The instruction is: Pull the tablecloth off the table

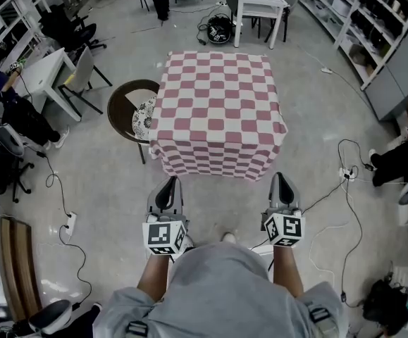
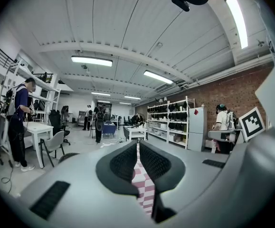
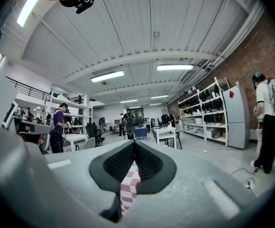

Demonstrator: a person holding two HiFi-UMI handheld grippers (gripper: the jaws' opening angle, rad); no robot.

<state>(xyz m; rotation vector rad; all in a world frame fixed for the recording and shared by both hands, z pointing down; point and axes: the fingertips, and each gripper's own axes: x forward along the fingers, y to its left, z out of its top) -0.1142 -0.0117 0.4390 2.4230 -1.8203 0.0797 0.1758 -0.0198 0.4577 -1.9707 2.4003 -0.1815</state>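
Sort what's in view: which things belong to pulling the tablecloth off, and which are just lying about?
Job: checkered tablecloth; left gripper and right gripper, both shut, short of the cloth.
Lying about: round chair; power strip; white desk; shelves.

A dark round chair stands near a white desk.

Left tool and right tool held forward, level, side by side; both jaws closed, gripping nothing.

No legible text or numbers; only coded square markers on left gripper, right gripper.
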